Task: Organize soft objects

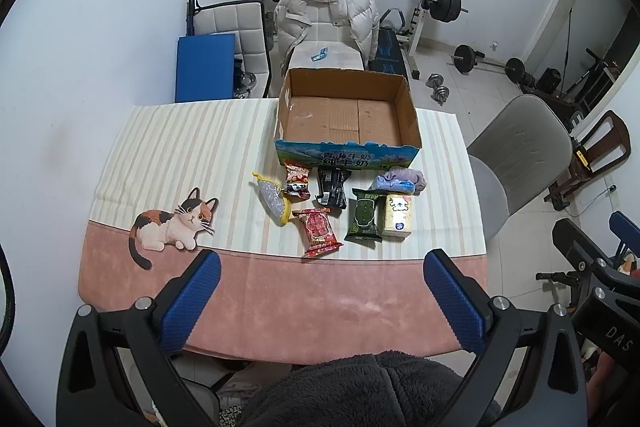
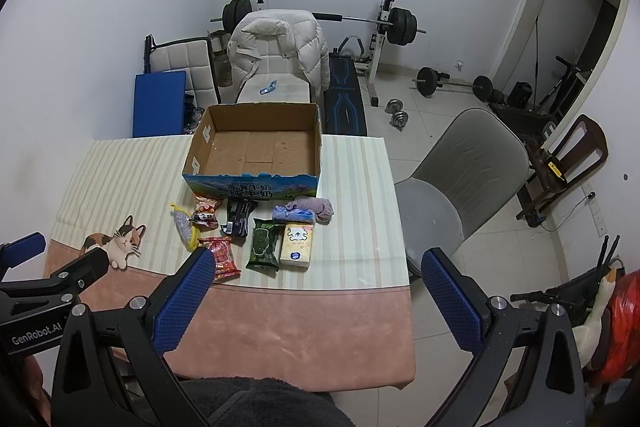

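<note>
Both the left gripper (image 1: 322, 269) and right gripper (image 2: 318, 267) hover spread wide, holding nothing; soft packets like the green wipes pack (image 1: 363, 215) lie just before the empty brown cardboard box (image 1: 408, 107), probably their destination

The left gripper (image 2: 24, 303) body reads "GenRobot.AI"; the right gripper (image 1: 600, 291) body shows "DAS".

Ahead of you the open cardboard box (image 1: 347, 115) sits upright, nothing inside. Just in front of it lie your soft items: red snack packet (image 1: 320, 231), green wipes pack (image 1: 365, 215) touching the tissue pack (image 1: 397, 215), black pouch (image 1: 333, 187), lilac cloth bundle (image 1: 401, 179).
</note>
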Demonstrator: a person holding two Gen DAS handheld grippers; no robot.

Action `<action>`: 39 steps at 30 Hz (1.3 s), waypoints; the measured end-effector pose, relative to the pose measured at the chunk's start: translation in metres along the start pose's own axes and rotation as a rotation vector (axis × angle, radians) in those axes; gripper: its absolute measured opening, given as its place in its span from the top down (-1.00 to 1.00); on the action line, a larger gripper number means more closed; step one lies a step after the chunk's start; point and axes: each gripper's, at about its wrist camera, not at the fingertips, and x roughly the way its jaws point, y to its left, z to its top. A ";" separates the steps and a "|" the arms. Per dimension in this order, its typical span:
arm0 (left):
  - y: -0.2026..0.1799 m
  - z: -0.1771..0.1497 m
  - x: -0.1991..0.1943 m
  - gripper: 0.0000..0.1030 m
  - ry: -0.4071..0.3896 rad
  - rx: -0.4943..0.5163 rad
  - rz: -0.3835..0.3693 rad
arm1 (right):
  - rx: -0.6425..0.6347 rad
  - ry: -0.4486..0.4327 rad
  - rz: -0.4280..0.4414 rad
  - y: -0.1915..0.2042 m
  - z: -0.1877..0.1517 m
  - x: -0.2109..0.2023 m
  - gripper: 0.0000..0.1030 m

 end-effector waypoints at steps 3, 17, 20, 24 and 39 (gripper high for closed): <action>0.001 0.000 0.000 -1.00 0.000 -0.001 -0.001 | -0.001 0.000 0.002 -0.001 0.000 0.000 -1.00; 0.002 0.001 -0.005 -1.00 -0.017 -0.005 -0.005 | 0.000 -0.002 0.004 -0.001 0.000 -0.001 -1.00; 0.003 0.000 -0.006 -1.00 -0.022 -0.004 -0.007 | 0.001 -0.001 0.004 -0.001 0.000 0.000 -1.00; 0.003 0.001 -0.005 -1.00 -0.020 0.002 -0.012 | 0.002 -0.005 0.003 0.000 0.002 -0.002 -1.00; 0.003 0.000 -0.004 -1.00 -0.023 0.002 -0.013 | 0.004 -0.008 0.002 0.000 0.004 -0.004 -1.00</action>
